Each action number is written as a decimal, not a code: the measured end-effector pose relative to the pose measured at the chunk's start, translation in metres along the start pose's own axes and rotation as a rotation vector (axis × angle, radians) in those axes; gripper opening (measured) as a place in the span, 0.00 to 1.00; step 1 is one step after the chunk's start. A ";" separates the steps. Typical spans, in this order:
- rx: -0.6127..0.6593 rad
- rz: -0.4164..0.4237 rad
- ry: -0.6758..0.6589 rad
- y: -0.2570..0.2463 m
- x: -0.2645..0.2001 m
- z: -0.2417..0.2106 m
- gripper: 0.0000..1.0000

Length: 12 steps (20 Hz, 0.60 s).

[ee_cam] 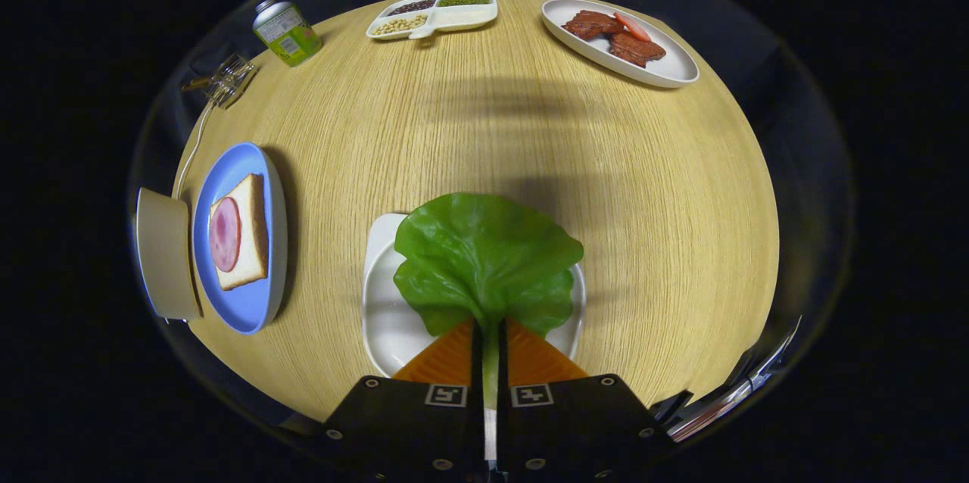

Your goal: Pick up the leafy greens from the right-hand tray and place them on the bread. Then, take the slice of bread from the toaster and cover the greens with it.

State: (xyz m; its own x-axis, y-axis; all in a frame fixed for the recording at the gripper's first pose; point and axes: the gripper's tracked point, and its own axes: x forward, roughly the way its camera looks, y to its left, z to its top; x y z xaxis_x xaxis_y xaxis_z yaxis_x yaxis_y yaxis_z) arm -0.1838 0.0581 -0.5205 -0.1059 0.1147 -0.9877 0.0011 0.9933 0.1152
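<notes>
One thin stem is all the gripper (490,339) pinches, so the leaf (484,260) (over its white tray (378,301)) could slip before reaching the bread (244,241)

Dining setup, wooden table (469,135), food plates (666,70)

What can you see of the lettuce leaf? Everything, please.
The lettuce leaf is one broad, glossy green piece with a wavy, ruffled edge and a pale stem; it looks like plastic or rubber. The tongs are shut on the stem, both fingers pressing it, so the blade fans out just ahead of them over the white tray. Whether it touches the tray can't be told.
</notes>
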 end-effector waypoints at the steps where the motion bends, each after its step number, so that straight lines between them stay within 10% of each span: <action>1: 0.002 0.000 -0.005 0.000 -0.001 0.000 0.05; 12: 0.050 0.106 -0.131 0.039 -0.062 0.024 0.02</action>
State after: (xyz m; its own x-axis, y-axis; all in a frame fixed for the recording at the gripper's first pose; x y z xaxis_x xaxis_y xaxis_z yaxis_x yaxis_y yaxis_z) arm -0.1533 0.0903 -0.4570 0.0282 0.2164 -0.9759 0.0550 0.9745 0.2177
